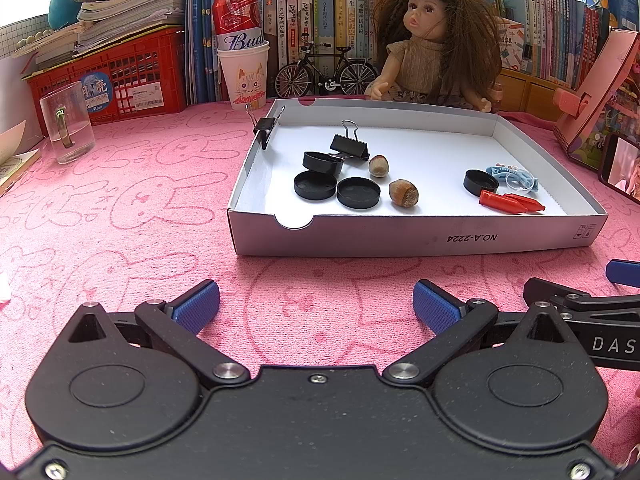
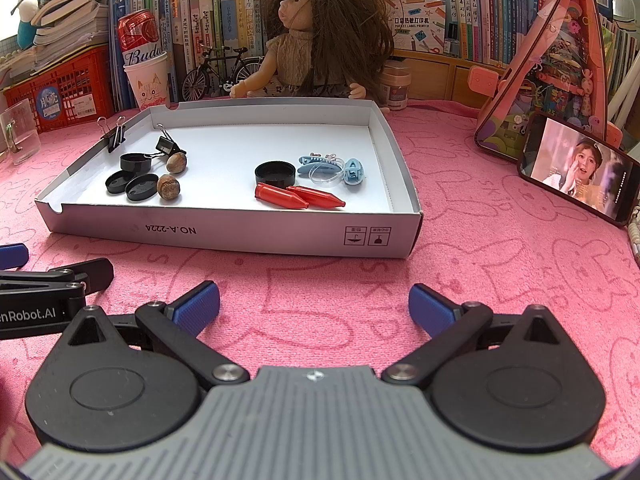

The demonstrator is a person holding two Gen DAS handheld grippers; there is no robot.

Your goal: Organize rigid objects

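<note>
While both tongs, left tongs [image 1: 316, 304] and right tongs [image 2: 314, 304], hover spread apart and empty short of the white box [image 2: 240, 236], the red crayons [image 2: 298, 197] lie lengthwise along its front wall, nearer the right tongs.

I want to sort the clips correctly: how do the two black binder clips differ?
The first binder clip grips the box's left wall, handles up; the second binder clip lies loose on the box floor, resting against a black cap. The first stands alone; the second sits among caps and nuts. Both are black with wire handles.
</note>
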